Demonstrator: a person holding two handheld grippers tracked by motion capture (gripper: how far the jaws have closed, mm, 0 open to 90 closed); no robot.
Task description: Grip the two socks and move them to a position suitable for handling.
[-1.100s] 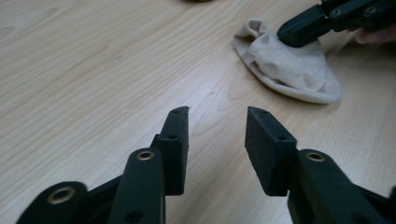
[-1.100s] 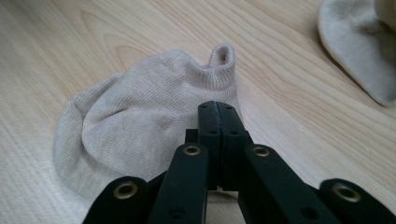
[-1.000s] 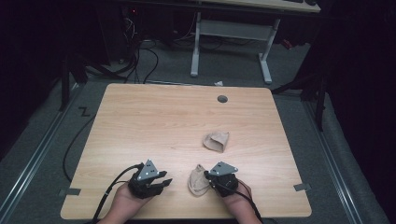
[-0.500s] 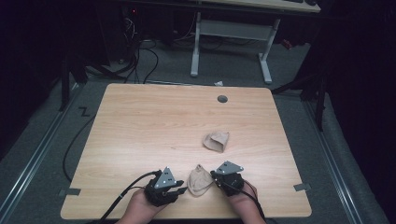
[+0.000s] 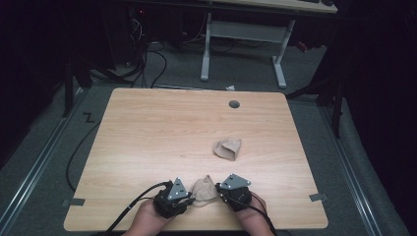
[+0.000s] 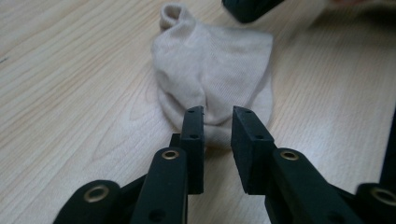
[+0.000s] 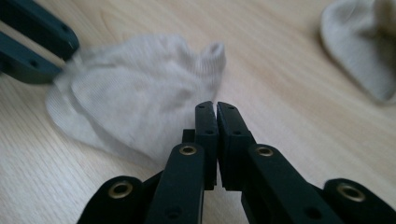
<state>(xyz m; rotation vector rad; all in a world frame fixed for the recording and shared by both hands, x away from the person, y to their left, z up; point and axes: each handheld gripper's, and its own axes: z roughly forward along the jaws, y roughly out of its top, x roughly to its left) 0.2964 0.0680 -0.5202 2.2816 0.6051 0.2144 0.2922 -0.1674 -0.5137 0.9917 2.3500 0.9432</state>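
A beige sock (image 5: 204,190) lies crumpled near the table's front edge, between my two grippers. My left gripper (image 5: 189,196) is at its left side. In the left gripper view its jaws (image 6: 217,114) have just been closing. They still stand a finger's width apart, with the sock's (image 6: 215,65) near edge at their tips. My right gripper (image 5: 220,194) is at the sock's right side. Its jaws (image 7: 216,106) have just opened to a thin slit, nothing gripped, tips beside the sock's (image 7: 135,98) edge. A second beige sock (image 5: 227,148) lies farther back.
The wooden table (image 5: 147,132) has a round cable hole (image 5: 234,104) near its far edge. Black cables trail from both grippers over the front edge. A white desk frame (image 5: 243,34) stands on the floor behind the table.
My left hand has slid right along the front edge, up to the near sock. The right hand has stayed beside the sock.
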